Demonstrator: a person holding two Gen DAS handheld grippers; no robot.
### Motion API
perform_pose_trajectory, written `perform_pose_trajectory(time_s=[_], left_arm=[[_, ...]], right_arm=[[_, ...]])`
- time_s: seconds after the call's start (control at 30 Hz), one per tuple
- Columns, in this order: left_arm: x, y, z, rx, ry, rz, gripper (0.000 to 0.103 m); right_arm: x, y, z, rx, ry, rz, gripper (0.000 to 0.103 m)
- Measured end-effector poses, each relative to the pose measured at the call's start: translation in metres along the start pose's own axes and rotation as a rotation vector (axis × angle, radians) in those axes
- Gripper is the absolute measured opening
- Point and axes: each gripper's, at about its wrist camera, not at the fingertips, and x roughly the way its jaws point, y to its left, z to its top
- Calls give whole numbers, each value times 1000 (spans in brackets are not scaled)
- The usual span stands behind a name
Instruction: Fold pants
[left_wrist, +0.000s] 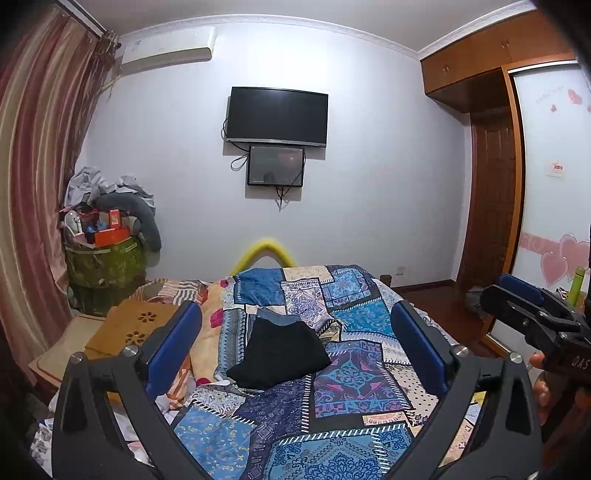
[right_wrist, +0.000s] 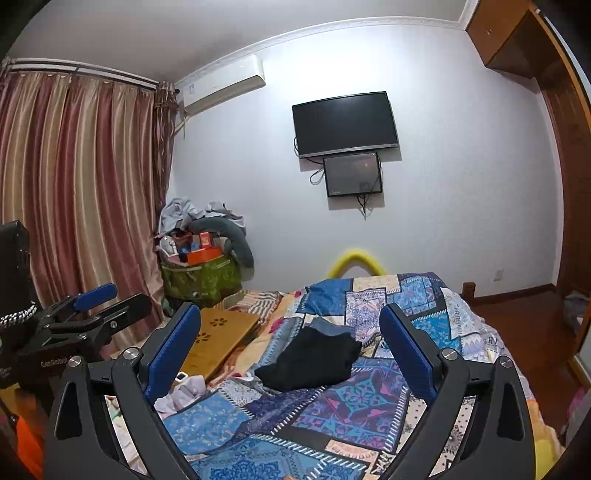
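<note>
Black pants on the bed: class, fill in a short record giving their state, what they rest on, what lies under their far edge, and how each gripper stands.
item: black pants, folded into a compact bundle
rests on: patchwork quilt on the bed
under far edge: a blue garment, partly covered
left gripper: open, empty, short of the pants
right gripper: open, empty, short of the pants
beside the quilt: wooden board

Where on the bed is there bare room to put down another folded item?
Free: the quilt in front of the black pants, and right of them toward the bed's edge. Crowded: left side, with the wooden board and loose clothes.
</note>
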Motion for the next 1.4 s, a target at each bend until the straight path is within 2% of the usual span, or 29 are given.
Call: perform_pose_trajectory(time_s=[0.4, 1.4], left_arm=[[8, 3, -4, -14, 23, -6, 103], [6, -2, -5, 11, 12, -16, 103]], right_arm=[[2, -3, 2, 11, 22, -4, 97], [-5, -2, 3, 16, 13, -7, 97]])
